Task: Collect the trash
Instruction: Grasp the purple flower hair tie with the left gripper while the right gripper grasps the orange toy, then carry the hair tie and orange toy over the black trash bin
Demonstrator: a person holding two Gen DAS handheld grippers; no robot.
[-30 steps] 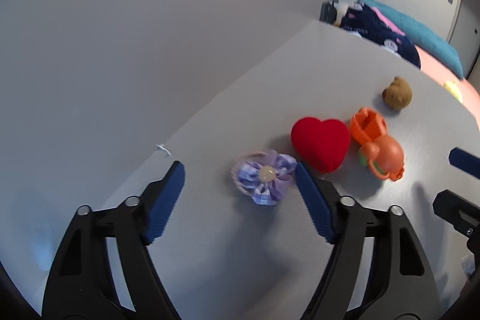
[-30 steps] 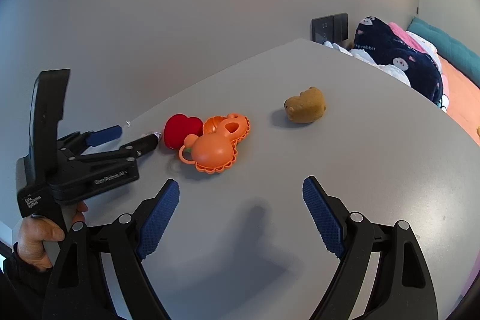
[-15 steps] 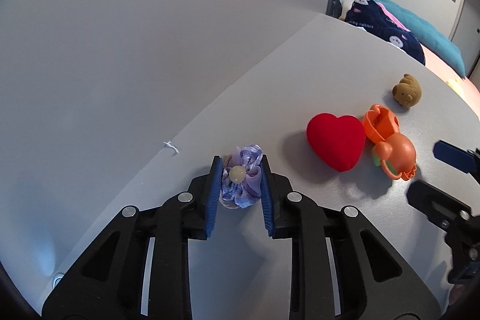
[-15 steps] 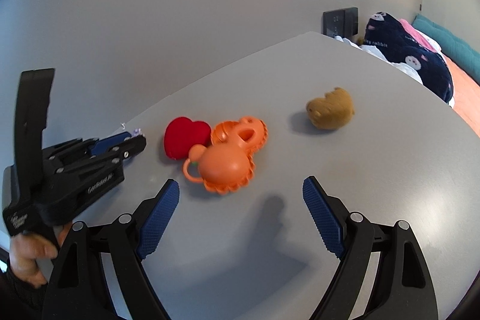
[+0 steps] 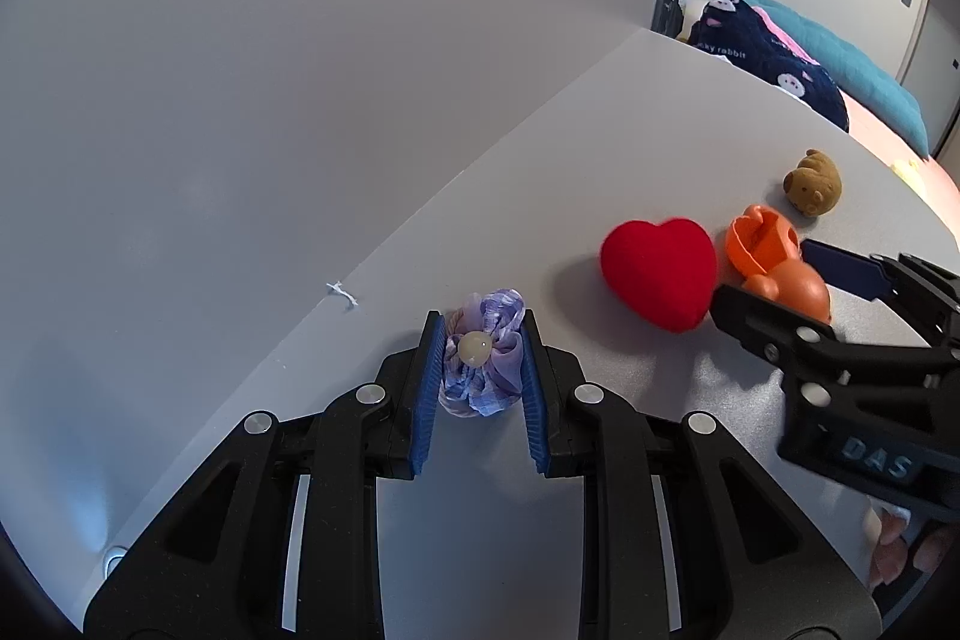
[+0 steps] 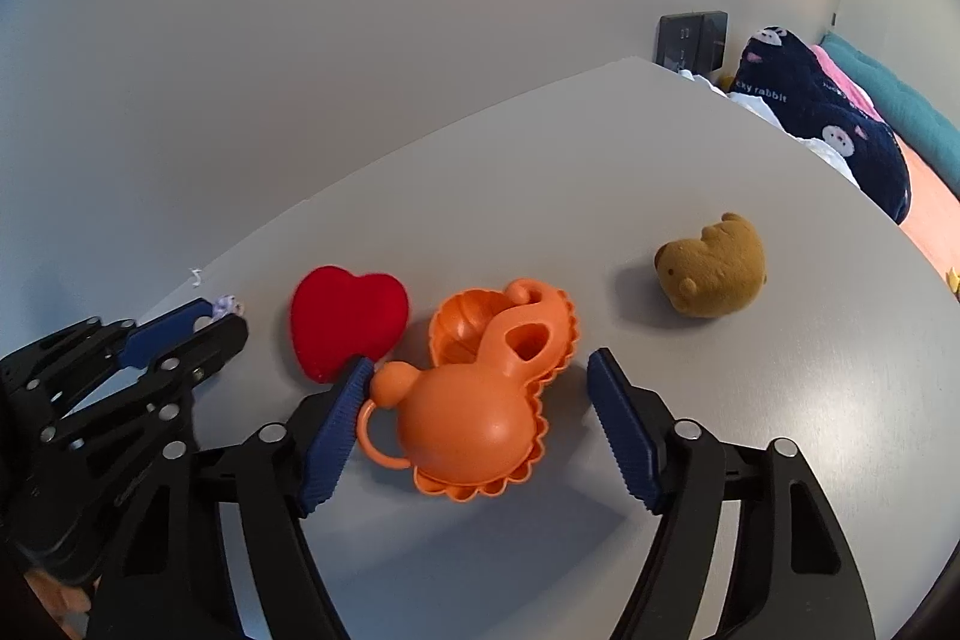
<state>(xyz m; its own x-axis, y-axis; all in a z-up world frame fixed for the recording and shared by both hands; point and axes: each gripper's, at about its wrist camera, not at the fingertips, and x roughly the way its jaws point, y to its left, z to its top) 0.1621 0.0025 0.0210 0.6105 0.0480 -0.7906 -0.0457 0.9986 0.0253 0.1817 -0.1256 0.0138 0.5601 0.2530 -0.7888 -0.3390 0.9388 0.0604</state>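
My left gripper (image 5: 478,340) is shut on a purple fabric flower with a bead centre (image 5: 483,361), on the grey table near the wall. My right gripper (image 6: 477,370) is open, its blue pads either side of an orange plastic toy (image 6: 480,400) without squeezing it. A red plush heart (image 6: 348,319) lies just left of the orange toy and touches my right gripper's left pad. A brown plush bear (image 6: 711,271) lies further right. In the left wrist view the right gripper (image 5: 798,280) covers part of the orange toy (image 5: 768,250), beside the heart (image 5: 660,274).
The grey table (image 6: 600,172) meets a grey wall behind. A small white scrap (image 5: 342,293) lies at the table's back edge. A dark blue blanket with rabbit print (image 6: 828,124) and teal bedding lie beyond the table's far right edge.
My left gripper closed on the purple flower and has stayed shut on it. My right gripper moved forward and left until its open fingers straddle the orange toy.
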